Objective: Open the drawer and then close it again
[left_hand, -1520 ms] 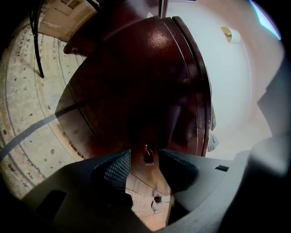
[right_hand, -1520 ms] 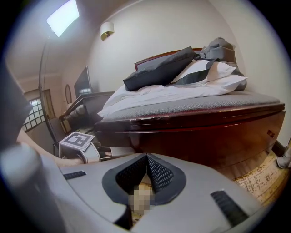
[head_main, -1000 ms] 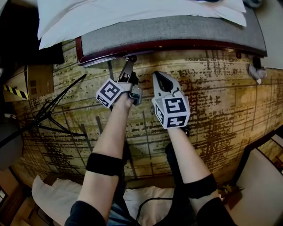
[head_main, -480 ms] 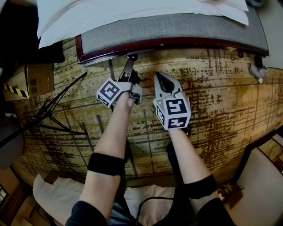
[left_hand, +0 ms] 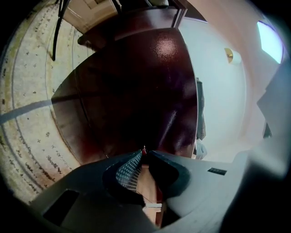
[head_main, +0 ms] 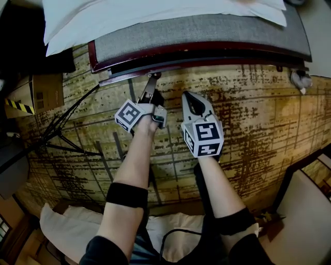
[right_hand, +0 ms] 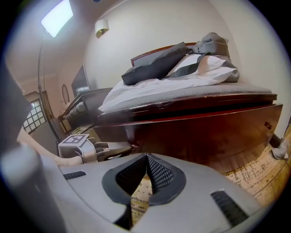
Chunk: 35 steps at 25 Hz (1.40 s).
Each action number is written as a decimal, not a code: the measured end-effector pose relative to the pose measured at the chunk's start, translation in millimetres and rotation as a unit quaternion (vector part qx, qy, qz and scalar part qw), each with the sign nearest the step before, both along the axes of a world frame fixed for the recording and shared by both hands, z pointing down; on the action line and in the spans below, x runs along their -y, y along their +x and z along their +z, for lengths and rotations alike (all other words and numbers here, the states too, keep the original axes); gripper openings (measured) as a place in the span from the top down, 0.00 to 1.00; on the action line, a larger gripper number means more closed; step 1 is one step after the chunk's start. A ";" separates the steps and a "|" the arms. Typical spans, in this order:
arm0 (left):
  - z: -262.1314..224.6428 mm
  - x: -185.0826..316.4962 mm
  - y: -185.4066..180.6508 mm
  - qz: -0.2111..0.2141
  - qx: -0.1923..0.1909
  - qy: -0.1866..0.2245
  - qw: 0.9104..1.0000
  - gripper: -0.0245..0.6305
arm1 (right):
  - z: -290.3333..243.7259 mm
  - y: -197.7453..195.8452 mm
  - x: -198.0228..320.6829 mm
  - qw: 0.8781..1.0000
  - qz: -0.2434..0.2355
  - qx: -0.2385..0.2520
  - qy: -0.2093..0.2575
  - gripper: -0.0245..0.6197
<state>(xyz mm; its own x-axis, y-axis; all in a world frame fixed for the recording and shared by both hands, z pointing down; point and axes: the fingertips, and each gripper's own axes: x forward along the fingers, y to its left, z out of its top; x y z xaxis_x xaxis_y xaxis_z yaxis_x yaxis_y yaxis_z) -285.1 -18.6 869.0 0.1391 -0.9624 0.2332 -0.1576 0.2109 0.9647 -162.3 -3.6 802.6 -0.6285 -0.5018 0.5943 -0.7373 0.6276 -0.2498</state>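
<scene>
A dark red wooden drawer [head_main: 207,66] sits under the grey-topped bed [head_main: 207,31] and stands a little way out of the bed frame, with a dark gap behind its front. My left gripper [head_main: 152,77] is shut on the small handle [left_hand: 143,149] near the drawer front's left end. That dark red front [left_hand: 132,91] fills the left gripper view. To its right, my right gripper [head_main: 189,97] hovers over the carpet, shut and empty, just short of the drawer. In the right gripper view, the right gripper [right_hand: 146,157] faces the drawer front [right_hand: 204,136], and the left gripper [right_hand: 113,148] shows at the left.
White bedding [head_main: 155,15] and pillows [right_hand: 182,63] lie on the bed. A black tripod [head_main: 62,129] and a cardboard box [head_main: 36,93] stand on the patterned carpet [head_main: 258,129] at the left. Pale cushions [head_main: 62,227] lie at the bottom and a chair [head_main: 305,207] stands at the right.
The drawer front has slid out from under the bed toward me, opening a dark gap. Both grippers have drawn back toward me with it.
</scene>
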 end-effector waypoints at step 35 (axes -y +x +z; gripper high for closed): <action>0.3 -173.9 87.4 0.105 -0.028 -0.053 0.993 0.88 | 1.0 80.5 -148.8 0.996 0.021 -0.049 -0.073 0.96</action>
